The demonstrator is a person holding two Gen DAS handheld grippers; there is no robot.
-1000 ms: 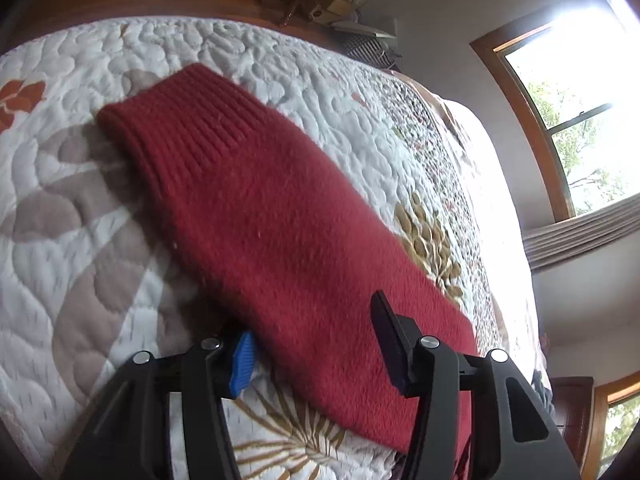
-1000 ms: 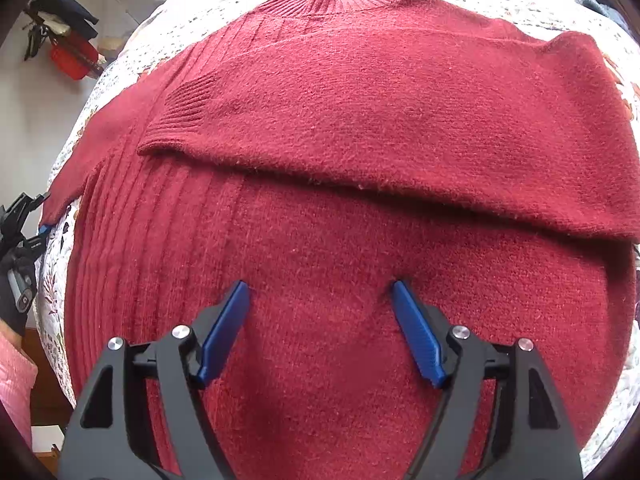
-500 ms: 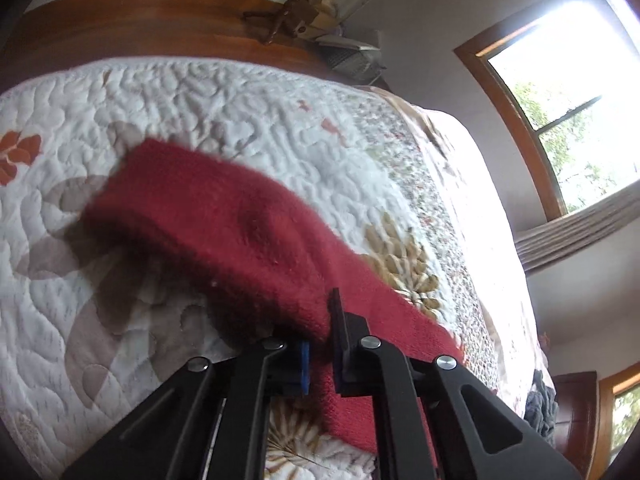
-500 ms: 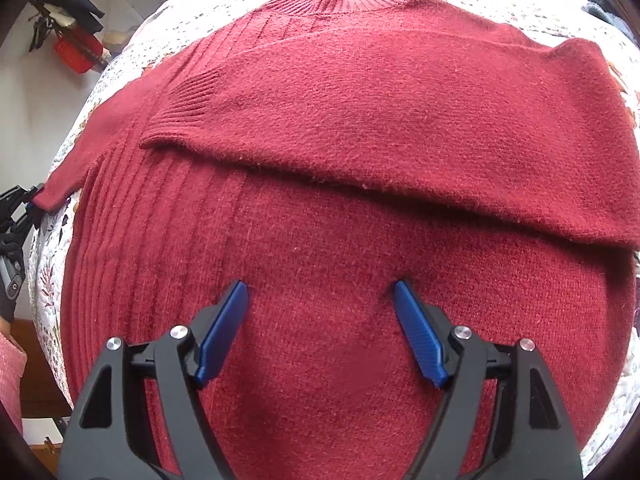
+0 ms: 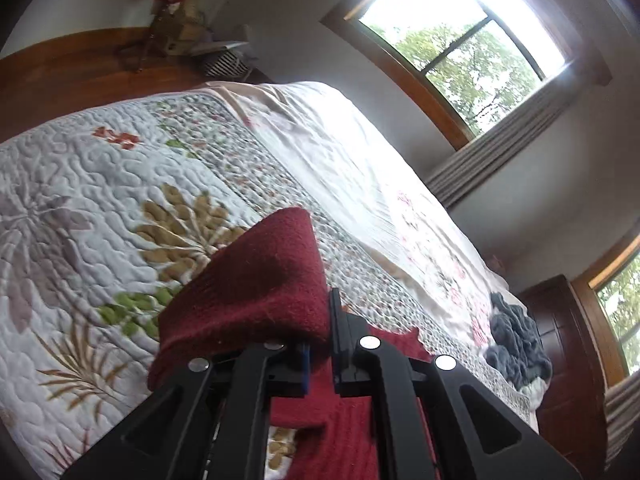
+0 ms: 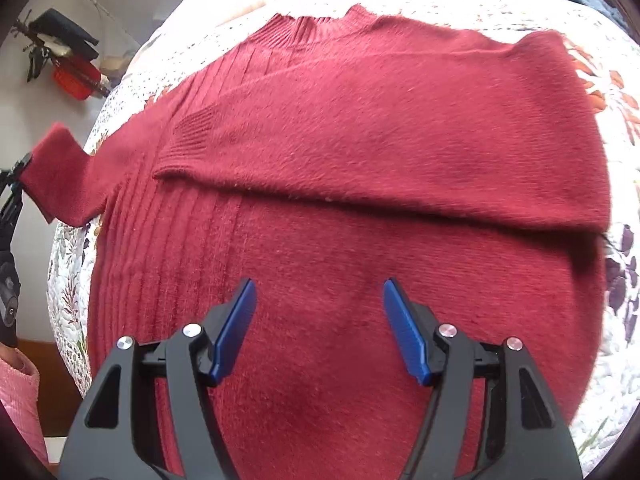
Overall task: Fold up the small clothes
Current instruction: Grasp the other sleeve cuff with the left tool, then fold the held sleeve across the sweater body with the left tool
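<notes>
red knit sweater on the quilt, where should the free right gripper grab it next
Probably the bottom hem of the red knit sweater, just below the open right gripper, coming from the near side. One sleeve lies folded across the chest and the left gripper holds the other sleeve, so the body is what's left.

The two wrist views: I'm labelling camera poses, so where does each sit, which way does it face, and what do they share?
Left wrist: on the left hand-held gripper, low over the quilt, facing along the bed toward the windows; its black fingers shut on the lifted sleeve.
Right wrist: on the right hand-held gripper, looking down on the sweater; open blue-padded fingers and a pink cuff show.
Shared: sweater, held sleeve, quilt.
</notes>
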